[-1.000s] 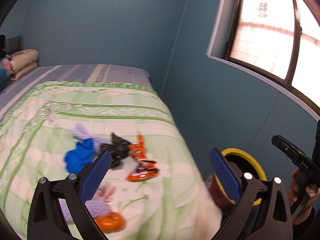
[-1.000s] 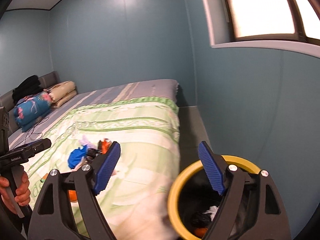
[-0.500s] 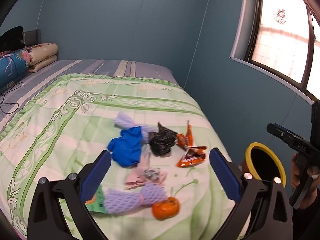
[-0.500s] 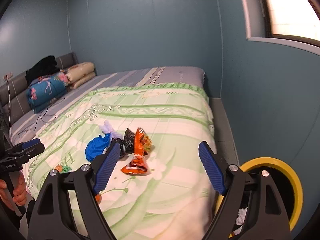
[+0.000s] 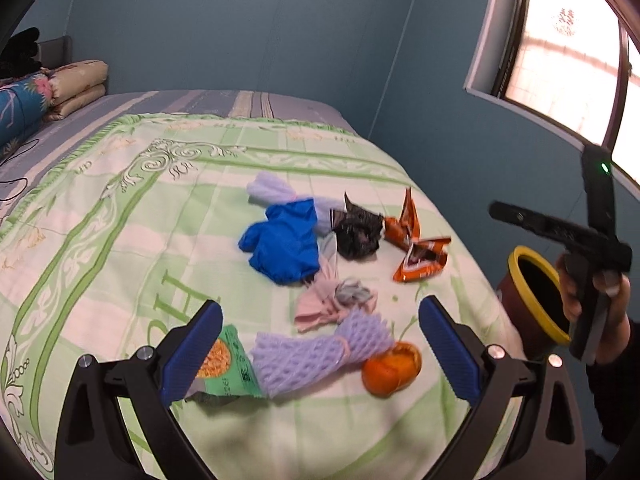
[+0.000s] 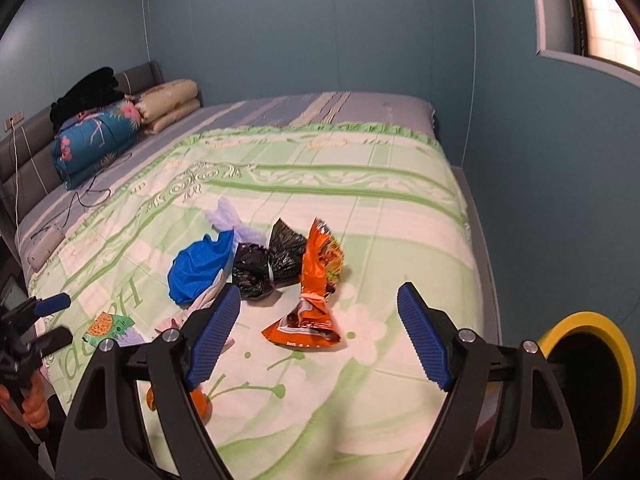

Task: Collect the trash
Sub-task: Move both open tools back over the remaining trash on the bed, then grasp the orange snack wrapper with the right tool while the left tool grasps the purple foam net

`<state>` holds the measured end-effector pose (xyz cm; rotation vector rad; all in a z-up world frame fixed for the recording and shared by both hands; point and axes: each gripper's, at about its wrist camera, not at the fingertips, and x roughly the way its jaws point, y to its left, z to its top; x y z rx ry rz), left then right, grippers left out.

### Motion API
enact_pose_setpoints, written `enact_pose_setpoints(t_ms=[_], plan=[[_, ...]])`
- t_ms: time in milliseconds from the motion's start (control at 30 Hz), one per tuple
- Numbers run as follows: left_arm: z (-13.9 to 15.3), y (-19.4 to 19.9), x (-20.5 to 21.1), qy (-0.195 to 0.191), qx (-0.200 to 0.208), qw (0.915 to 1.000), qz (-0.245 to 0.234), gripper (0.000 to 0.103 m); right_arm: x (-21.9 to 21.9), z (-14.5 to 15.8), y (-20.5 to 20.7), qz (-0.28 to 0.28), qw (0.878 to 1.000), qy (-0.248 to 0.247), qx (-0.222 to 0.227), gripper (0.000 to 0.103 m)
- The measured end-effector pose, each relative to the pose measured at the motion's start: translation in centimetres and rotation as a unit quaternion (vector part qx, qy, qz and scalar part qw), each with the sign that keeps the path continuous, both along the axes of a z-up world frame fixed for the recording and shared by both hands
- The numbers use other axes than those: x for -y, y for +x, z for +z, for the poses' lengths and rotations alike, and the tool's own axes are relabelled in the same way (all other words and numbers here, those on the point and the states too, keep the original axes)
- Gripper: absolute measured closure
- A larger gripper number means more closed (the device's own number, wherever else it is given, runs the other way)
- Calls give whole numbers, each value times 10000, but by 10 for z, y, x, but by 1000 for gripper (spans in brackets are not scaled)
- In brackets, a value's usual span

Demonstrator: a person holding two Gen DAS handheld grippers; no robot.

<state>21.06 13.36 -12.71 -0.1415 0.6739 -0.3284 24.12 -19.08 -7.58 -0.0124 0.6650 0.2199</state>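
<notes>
Trash lies on the green-patterned bedspread. In the left wrist view my left gripper stands open above a purple foam net, with an orange peel and a green wrapper close by. Farther off lie a pink rag, a blue bag, a black bag and an orange snack bag. My right gripper is open and empty just short of the orange snack bag. The yellow-rimmed bin stands beside the bed at right.
Folded quilts and pillows are stacked at the headboard, with a cable trailing on the sheet. A blue wall and a window run close along the bed's right side. A hand holds the other gripper near the bin.
Both grippers swung left from the bin toward the bed and dropped lower. The trash pile now fills the middle of both views. Both jaws stayed open.
</notes>
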Motion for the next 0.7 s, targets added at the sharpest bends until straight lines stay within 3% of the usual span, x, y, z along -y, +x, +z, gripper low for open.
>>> enact_pose_setpoints(t_ms=[400,700], plan=[[-30,6,9,16,-177,9983,-556,8,-12,-35,43,-68,9989,-142,-433,26],[-44,14,22,301,-266,9959,-814,8,-14,-60,68,-144,9972,-199,-705,26]])
